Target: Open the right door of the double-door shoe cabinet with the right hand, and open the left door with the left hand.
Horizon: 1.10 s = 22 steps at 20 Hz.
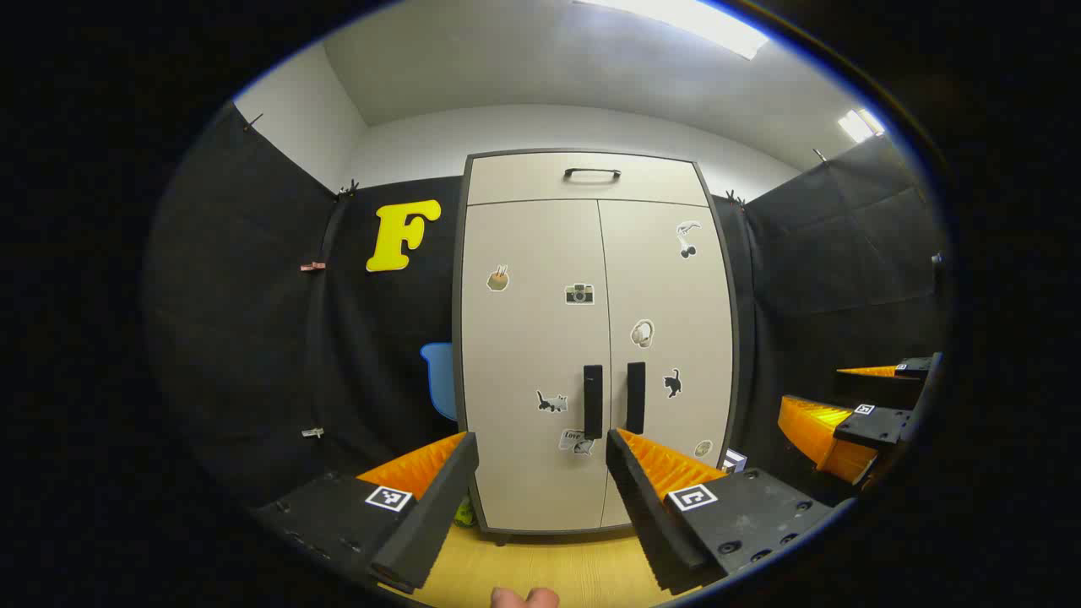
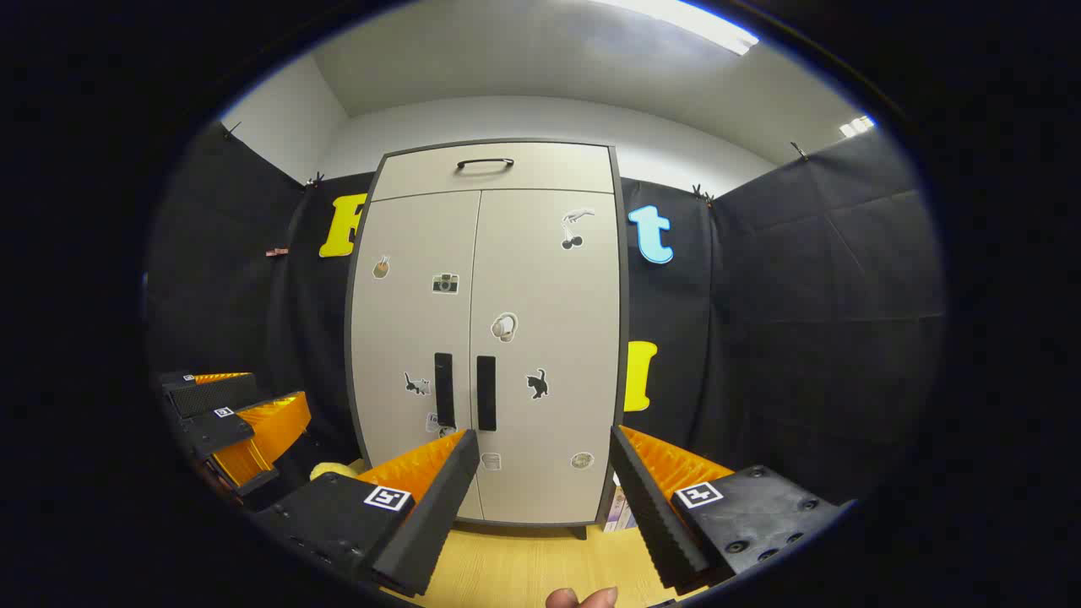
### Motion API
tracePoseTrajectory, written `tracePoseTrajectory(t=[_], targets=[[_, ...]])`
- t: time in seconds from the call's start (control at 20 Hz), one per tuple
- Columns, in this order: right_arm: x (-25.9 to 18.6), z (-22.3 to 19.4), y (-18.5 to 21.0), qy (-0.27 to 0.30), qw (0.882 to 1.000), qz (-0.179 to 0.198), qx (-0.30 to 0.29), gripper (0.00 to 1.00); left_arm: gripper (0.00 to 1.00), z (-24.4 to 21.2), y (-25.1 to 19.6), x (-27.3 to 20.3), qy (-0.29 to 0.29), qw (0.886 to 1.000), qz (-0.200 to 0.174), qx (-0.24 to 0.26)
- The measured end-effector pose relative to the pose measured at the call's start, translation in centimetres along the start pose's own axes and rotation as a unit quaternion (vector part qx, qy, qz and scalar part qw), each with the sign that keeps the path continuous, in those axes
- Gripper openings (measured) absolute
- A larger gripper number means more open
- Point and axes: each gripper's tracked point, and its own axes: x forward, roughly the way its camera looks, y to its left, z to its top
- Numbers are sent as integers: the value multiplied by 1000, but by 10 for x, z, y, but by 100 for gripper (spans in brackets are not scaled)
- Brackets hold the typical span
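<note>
Both doors of the shoe cabinet (image 1: 591,338) were closed while the left gripper (image 1: 540,481) and right gripper (image 2: 540,481) hovered apart from it, jaws spread, grasping nothing

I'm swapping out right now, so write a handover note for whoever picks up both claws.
Left claw: open, holding nothing, short of the shoe cabinet.
Right claw: open, holding nothing, also short of it.
Left door and right door: both closed; left handle and right handle stand side by side at the centre seam.
Done: nothing.
Left: right claw opens the right door, left claw the left door.
</note>
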Motion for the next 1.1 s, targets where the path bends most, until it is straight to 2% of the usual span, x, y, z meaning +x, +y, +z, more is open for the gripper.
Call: tracePoseTrajectory(t=[1.1], targets=[[6,-9,19,12,1000,16,3,98,94,-3,8,3,11,1000,5,0]])
